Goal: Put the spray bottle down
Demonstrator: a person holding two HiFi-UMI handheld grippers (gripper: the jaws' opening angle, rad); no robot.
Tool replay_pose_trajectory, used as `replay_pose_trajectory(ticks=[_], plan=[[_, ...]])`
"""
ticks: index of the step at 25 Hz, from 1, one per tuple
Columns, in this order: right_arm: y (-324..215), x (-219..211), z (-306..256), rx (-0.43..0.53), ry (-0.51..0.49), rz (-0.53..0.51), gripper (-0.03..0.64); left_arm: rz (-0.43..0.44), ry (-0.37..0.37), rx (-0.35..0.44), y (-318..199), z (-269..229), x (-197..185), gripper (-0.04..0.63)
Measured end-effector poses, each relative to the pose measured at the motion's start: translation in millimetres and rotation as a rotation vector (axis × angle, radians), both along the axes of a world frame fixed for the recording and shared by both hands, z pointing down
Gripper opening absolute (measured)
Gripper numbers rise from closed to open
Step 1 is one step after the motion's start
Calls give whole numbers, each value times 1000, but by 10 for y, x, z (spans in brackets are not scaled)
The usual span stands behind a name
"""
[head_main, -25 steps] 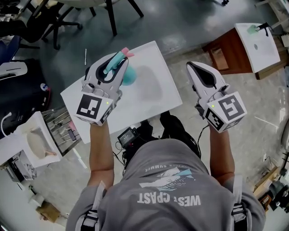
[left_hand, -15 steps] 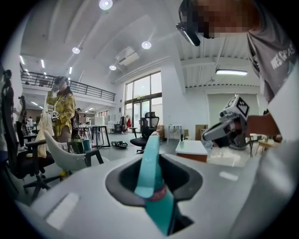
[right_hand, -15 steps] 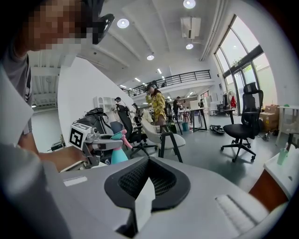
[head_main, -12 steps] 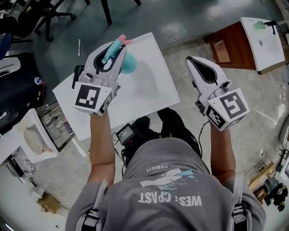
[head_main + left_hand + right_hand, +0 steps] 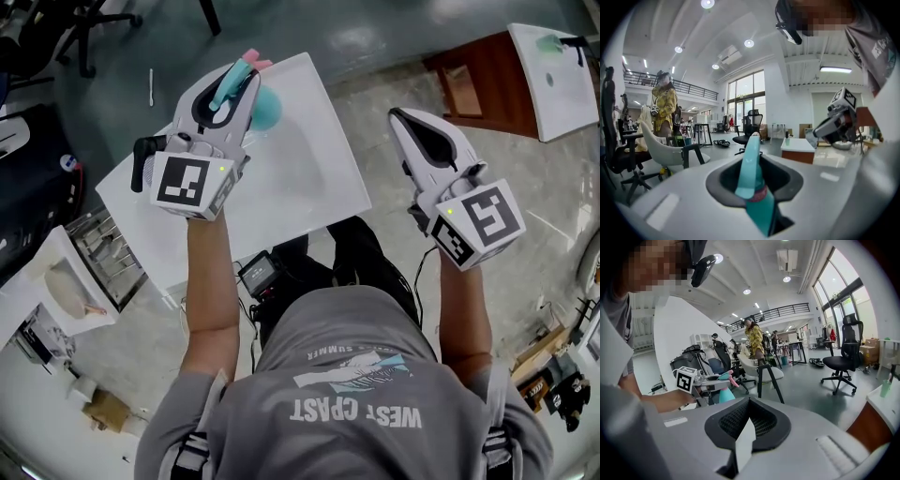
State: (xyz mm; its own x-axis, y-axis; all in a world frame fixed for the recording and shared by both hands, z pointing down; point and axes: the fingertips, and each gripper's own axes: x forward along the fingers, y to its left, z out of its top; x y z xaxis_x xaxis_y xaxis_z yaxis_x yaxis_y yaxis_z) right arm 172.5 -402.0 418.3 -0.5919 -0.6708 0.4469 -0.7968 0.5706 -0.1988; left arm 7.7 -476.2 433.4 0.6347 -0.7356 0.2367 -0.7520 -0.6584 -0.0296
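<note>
Desks, two: one white desk point(image 5: 319, 187) in front of the person, bare where it shows; a second white desk point(image 5: 548, 89) at the upper right of the head view, well apart, carrying one small green bottle point(image 5: 553, 43). Wooden cabinet point(image 5: 469, 94), one, brown, beside the second desk. Persons, two: the operator in a grey printed shirt point(image 5: 347, 394); one figure in a yellow coat point(image 5: 663, 101), far off among the office chairs. Grippers, two, each with one marker cube. The left gripper point(image 5: 246, 73) is over the far left part of the first desk, its fingers point(image 5: 679, 187) narrowed and clamped on the neck of the spray bottle point(image 5: 266, 110). The right gripper point(image 5: 401, 116) is off the desk's right edge, over the floor, its fingers point(image 5: 806, 446) meeting at the tips with nothing between them. Spray bottle, one: teal body, pink nozzle, hanging below the left fingers above the desk's far left corner; contact with the desk cannot be told.
</note>
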Motion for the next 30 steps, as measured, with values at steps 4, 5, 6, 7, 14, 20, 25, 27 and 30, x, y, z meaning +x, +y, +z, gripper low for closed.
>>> replay_pose_trajectory(ticks=[4,5,6,7,14,20,25,27,30], plan=[[-17,12,115,-21,4,5,2,-1,16,3,-80,131,16,87],[-18,9,149,-27,5,6,2,-1,21,3,-98,168,19,87],[-23,1,184,-33,6,7,2,0,25,3,-118,207,17,87],[-30,-11,221,-39,6,7,2,1,28,3,-141,249,13,87],[-63,-13,411,-69,11,12,2,6,47,14,-268,458,62,87],[-129,37,500,-83,9,16,2,14,49,21,-382,597,152,87],[-125,72,565,-94,10,25,2,25,53,27,-408,679,213,87],[-139,50,588,-97,10,28,2,30,55,31,-425,716,208,87],[-159,18,622,-104,10,32,2,42,61,41,-446,768,210,87]])
